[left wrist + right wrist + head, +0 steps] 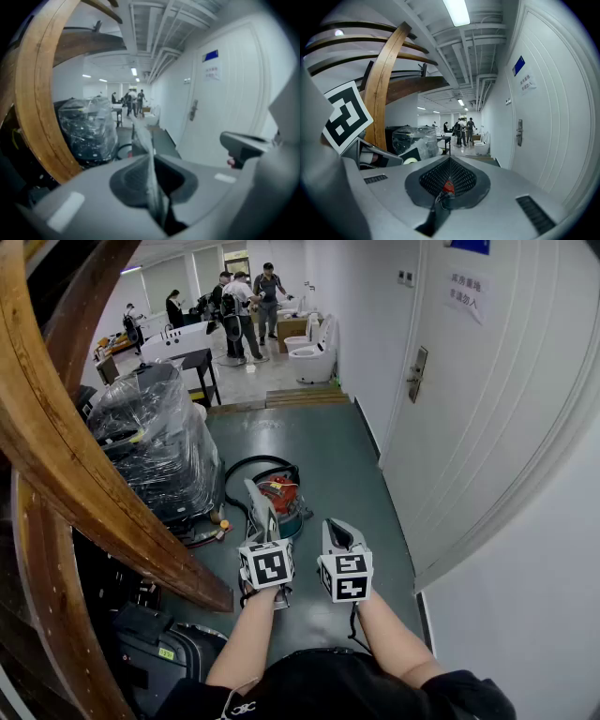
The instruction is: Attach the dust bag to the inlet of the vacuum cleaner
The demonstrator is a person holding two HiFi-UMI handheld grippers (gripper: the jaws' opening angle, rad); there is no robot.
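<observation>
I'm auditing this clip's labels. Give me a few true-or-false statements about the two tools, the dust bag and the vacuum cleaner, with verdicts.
1. The left tool is shut on the dust bag. True.
2. The right tool grips the dust bag too. False: its jaws are together with nothing between them.
3. The vacuum cleaner lies on the floor ahead of both tools. True.
4. The plastic-wrapped load stands to the right of the vacuum cleaner. False: it stands to its left.
</observation>
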